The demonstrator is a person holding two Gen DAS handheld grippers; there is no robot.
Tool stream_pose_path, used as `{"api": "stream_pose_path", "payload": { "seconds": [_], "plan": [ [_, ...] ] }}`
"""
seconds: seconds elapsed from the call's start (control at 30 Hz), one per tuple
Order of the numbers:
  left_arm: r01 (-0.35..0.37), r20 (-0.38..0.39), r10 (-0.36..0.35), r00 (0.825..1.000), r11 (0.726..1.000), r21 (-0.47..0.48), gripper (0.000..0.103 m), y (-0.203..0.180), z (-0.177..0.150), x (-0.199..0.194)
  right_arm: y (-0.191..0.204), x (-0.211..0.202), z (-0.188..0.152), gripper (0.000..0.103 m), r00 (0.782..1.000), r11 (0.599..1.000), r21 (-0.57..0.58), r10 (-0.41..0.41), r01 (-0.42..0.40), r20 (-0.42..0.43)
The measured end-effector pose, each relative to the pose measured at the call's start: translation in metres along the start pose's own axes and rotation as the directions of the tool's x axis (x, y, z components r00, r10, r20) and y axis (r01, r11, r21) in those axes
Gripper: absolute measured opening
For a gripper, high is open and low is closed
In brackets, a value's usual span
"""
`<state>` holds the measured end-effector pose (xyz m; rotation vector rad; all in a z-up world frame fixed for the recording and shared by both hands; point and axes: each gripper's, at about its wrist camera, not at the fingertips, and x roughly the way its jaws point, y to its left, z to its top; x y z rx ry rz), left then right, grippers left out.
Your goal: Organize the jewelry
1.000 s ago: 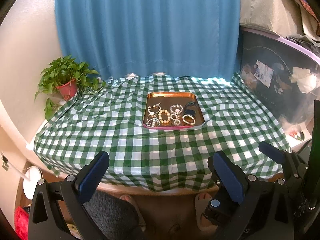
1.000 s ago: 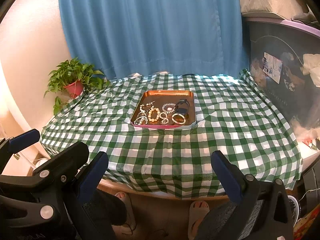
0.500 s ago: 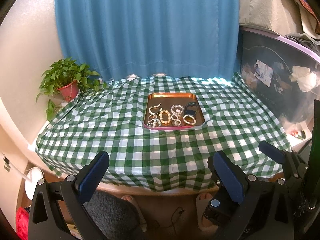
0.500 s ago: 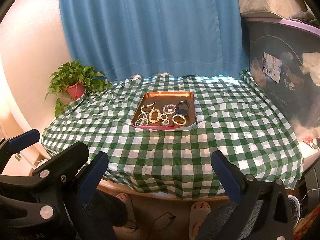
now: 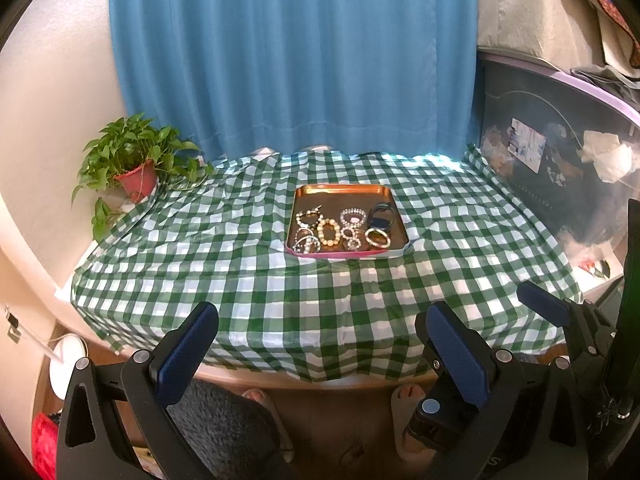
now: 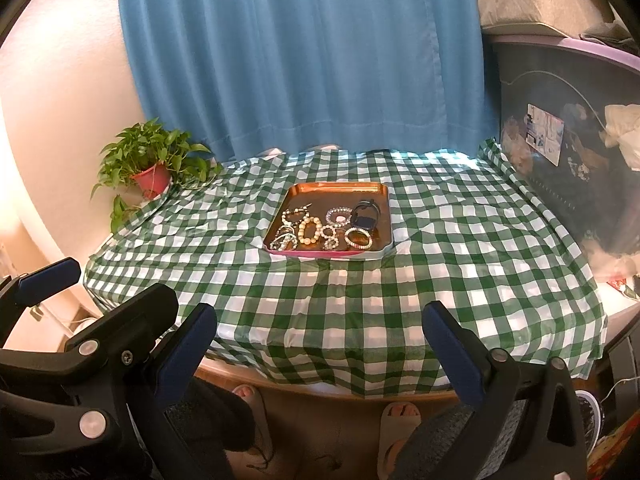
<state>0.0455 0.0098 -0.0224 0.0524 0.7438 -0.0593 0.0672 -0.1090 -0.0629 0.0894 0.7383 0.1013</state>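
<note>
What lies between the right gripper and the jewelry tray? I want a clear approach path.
Only bare green checked tablecloth between the right gripper and the tray, per the right wrist view.

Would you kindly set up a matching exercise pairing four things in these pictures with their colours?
Things:
1. curtain
2. plant pot
3. tablecloth
4. tray

Colours:
A. green and white check
B. copper orange
C. blue
D. red

Pairs: 1-C, 2-D, 3-A, 4-B
</note>
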Motion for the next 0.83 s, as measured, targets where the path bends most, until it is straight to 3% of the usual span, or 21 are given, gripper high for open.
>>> {"api": "stream_pose_path", "payload": {
  "seconds": [0.83],
  "plan": [
    [-0.018, -0.008, 0.018, 1.0, 1.0, -0.001, 0.103, -0.0076, -0.0025, 0.0041, -0.0019, 0.003, -0.0018, 0.103, 1.0, 1.0, -0.005, 0.009, -0.009, -0.009]
  ]
}}
